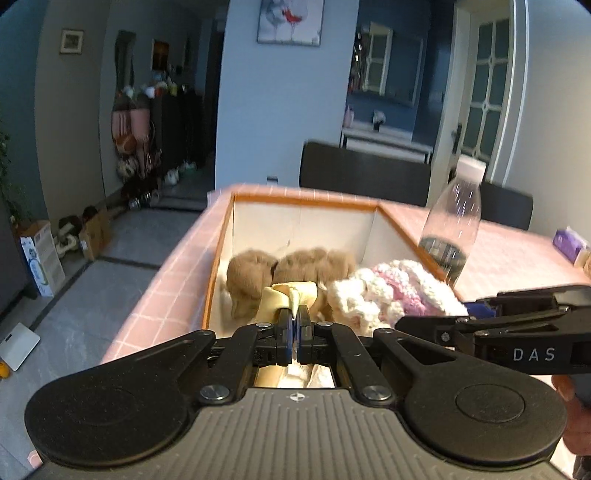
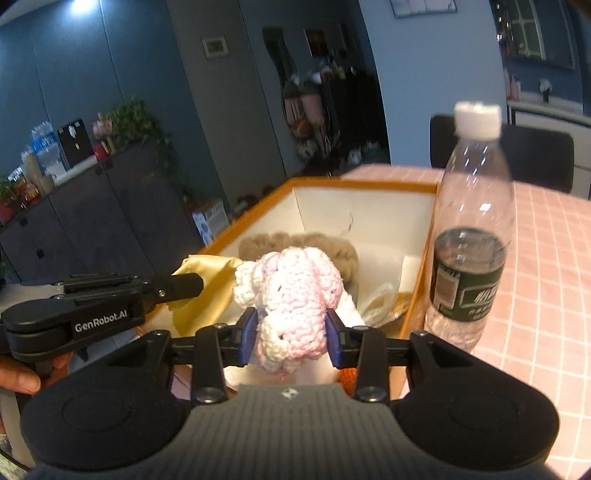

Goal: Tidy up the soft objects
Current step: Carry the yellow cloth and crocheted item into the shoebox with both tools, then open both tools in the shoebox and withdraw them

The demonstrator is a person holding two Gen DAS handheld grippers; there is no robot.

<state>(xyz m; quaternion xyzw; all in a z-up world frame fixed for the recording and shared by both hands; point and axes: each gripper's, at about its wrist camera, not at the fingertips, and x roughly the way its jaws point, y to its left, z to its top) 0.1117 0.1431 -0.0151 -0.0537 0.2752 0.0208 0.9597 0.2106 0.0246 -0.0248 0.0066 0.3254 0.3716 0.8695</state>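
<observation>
Both claws hold soft things over the box.

The left claw (image 1: 294, 318) is clamped on a yellow cloth (image 1: 286, 293); the right claw (image 2: 291, 334) is clamped on a pink-and-white crochet piece (image 2: 291, 291). Both loads hang above the box's (image 1: 295, 201) near end, the brown plush (image 1: 291, 264) lying ahead inside, the bottle (image 2: 471, 236) on the tabletop (image 2: 546, 280) just right of the box. Each claw likely needs only to lower and let go.

Setting: lived-in home, dining area opening onto an entry hall. Evidence: table with pink grid tablecloth (image 1: 517, 251) and dark chairs (image 1: 364, 173) behind it; framed picture (image 1: 290, 20) on the wall; bags on hooks (image 1: 129, 125) with shoes (image 1: 177, 173) on the floor below. Low cabinet (image 2: 92, 221) carries potted plants (image 2: 140, 118), bottles and boxes
</observation>
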